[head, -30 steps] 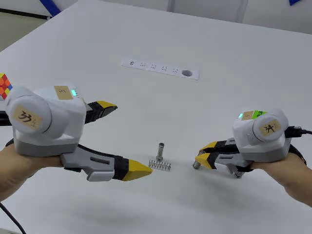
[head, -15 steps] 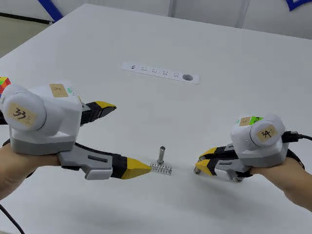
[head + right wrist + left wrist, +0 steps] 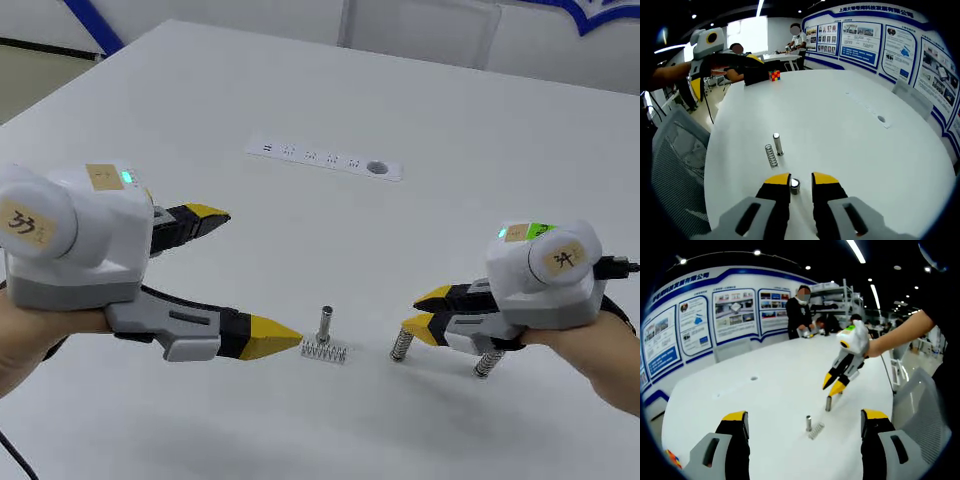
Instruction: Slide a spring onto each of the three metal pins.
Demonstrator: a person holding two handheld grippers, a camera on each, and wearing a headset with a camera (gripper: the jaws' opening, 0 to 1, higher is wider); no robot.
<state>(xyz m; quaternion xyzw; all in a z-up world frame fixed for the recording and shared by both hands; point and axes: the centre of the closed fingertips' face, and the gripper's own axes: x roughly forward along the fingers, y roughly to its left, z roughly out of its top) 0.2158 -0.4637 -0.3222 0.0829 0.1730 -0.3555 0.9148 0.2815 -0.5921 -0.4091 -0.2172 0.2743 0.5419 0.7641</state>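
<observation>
A bare metal pin (image 3: 325, 324) stands upright mid-table with a loose spring (image 3: 325, 352) lying at its foot. To the right stand two pins wearing springs, one (image 3: 401, 344) under the right gripper's tips and one (image 3: 487, 362) beneath its body. My right gripper (image 3: 424, 311) hovers just above the nearer sprung pin (image 3: 795, 186), jaws narrowly open and holding nothing. My left gripper (image 3: 243, 277) is wide open to the left of the bare pin (image 3: 809, 423) and loose spring (image 3: 816, 430), not touching them. The right gripper (image 3: 832, 385) appears above the sprung pin (image 3: 828, 403).
A white power strip (image 3: 325, 160) lies flat farther back on the white table (image 3: 470, 200). A Rubik's cube (image 3: 774, 75) sits near the left gripper (image 3: 747, 70) at the table's left edge. People stand beyond the far end of the table.
The right gripper has risen off the nearer sprung pin, which now stands free below its tips. The left gripper stays wide open in much the same place; the head camera shifted.
</observation>
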